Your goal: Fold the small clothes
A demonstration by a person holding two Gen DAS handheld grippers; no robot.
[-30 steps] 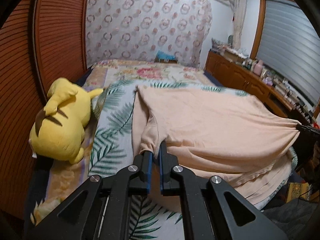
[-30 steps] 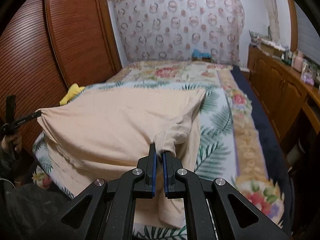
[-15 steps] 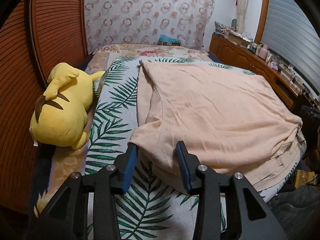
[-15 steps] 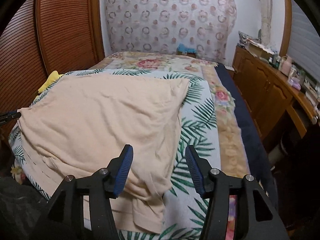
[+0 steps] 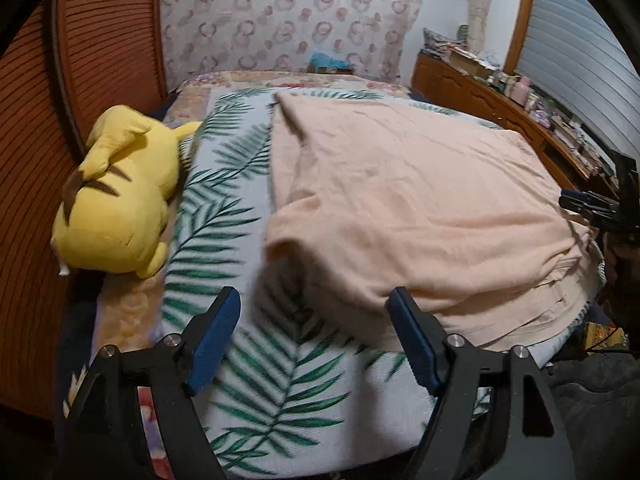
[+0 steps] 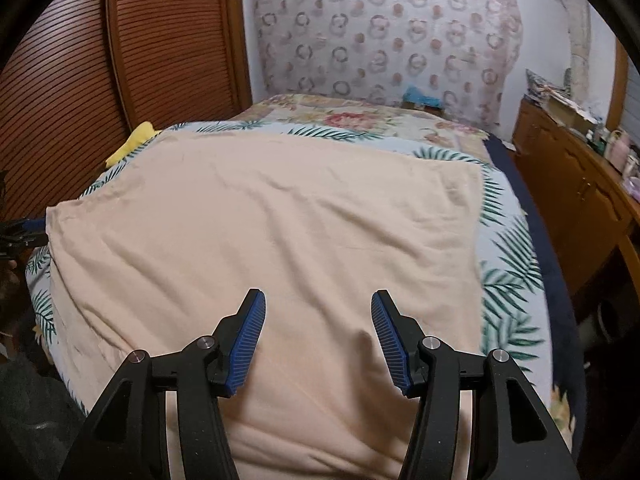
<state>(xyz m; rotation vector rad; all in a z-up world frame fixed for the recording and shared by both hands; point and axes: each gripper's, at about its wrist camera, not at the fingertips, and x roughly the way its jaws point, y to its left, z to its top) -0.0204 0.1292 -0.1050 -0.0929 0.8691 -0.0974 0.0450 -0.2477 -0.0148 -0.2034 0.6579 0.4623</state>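
A peach-coloured garment [image 5: 420,208] lies folded over on the palm-leaf bedspread [image 5: 224,208]. In the right wrist view it [image 6: 272,232] covers most of the bed's near half. My left gripper [image 5: 314,304] is open and empty, above the bedspread at the garment's near left corner. My right gripper [image 6: 318,308] is open and empty, above the garment's near edge. The right gripper also shows at the far right of the left wrist view [image 5: 596,208].
A yellow plush toy [image 5: 116,200] lies on the bed's left side by the slatted wooden wardrobe [image 5: 100,40]. A wooden dresser [image 6: 580,184] with small items runs along the right. A patterned curtain [image 6: 384,36] hangs behind the bed.
Both grippers let go of the garment's sleeves and opened wide. The garment dropped flat onto the bed. Both grippers then drew back slightly.
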